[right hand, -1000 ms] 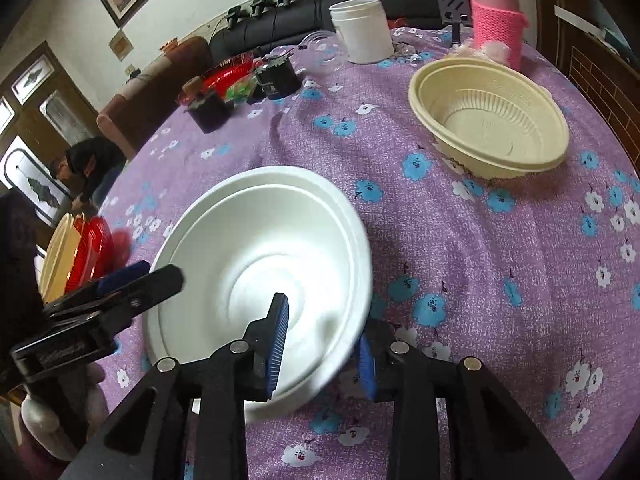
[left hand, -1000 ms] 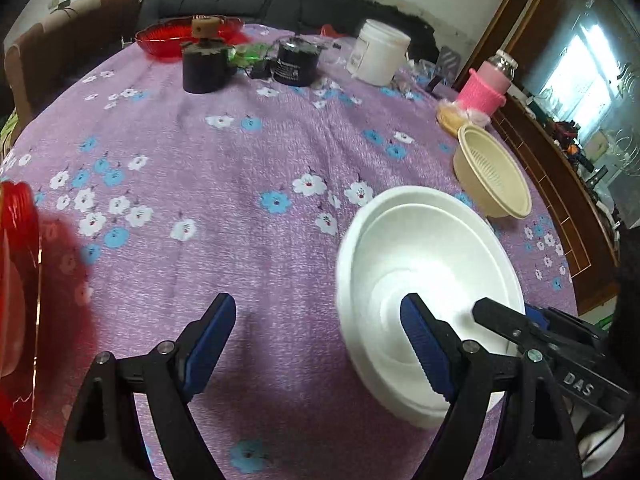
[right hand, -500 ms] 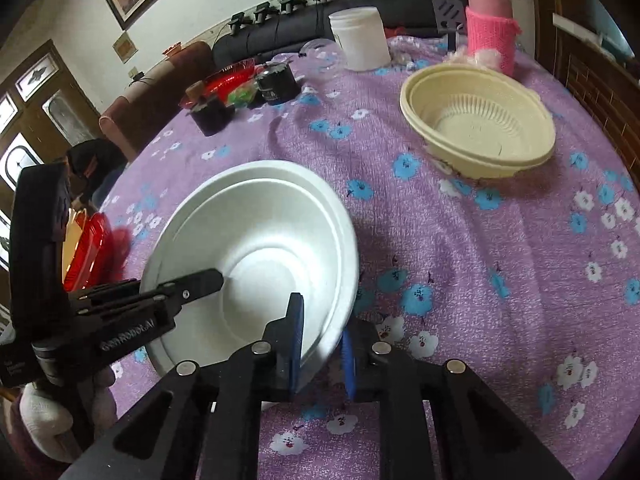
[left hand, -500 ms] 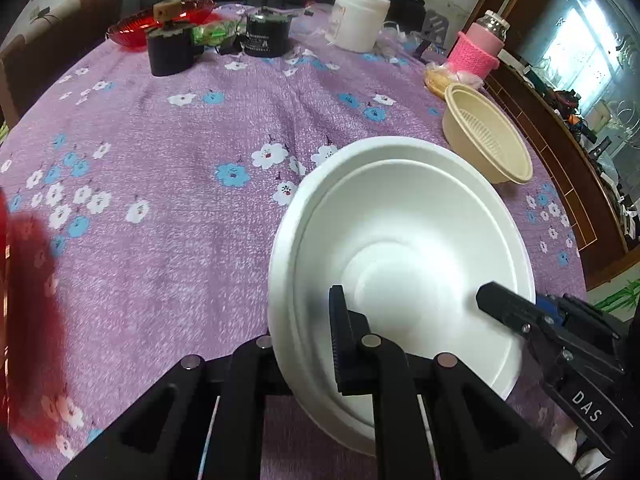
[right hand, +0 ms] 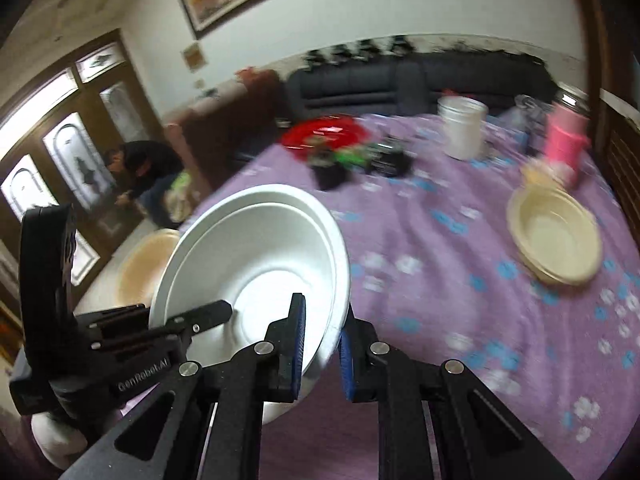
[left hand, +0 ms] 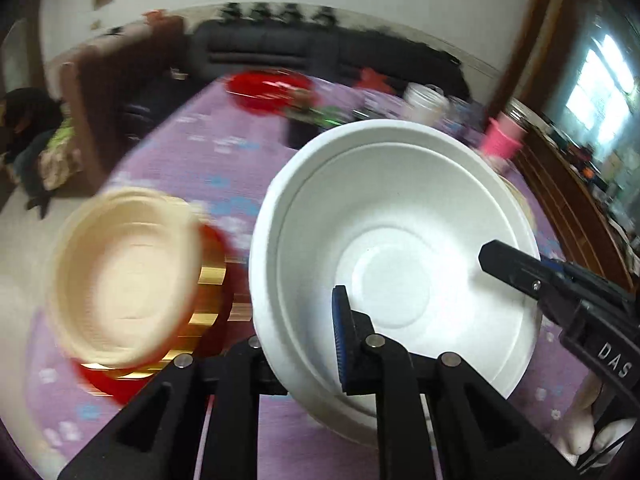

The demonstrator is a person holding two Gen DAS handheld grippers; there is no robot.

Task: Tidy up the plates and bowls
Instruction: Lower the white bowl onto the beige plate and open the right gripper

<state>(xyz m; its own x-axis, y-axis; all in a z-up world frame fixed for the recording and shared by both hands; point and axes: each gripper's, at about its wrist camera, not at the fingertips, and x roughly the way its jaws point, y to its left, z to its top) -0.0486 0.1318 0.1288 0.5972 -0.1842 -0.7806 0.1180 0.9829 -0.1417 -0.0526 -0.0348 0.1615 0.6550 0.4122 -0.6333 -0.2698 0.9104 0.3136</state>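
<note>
A white foam bowl [left hand: 392,248] hangs tilted above the purple flowered tablecloth [left hand: 192,160], held from two sides. My left gripper [left hand: 300,344] is shut on its near-left rim, one blue pad [left hand: 340,336] inside the bowl and the other finger behind the wall. My right gripper [right hand: 322,344] is shut on the bowl's [right hand: 256,272] opposite rim, its pads [right hand: 298,340] either side of the edge. A cream plate [left hand: 124,284] lies on a red and gold plate [left hand: 212,280] at the left. A cream bowl [right hand: 556,240] sits on the table to the right.
At the back of the table stand a red dish [right hand: 324,132], dark jars [right hand: 328,168], a white tub [right hand: 462,128] and a pink-sleeved bottle [right hand: 566,140]. A person [right hand: 140,168] crouches by the door beyond the table's left edge. Dark sofas line the far wall.
Both grippers stood open around the white bowl on the table, then shut on its rim. Together they lifted it and swung it left, bringing the cream plate on the red plate into view.
</note>
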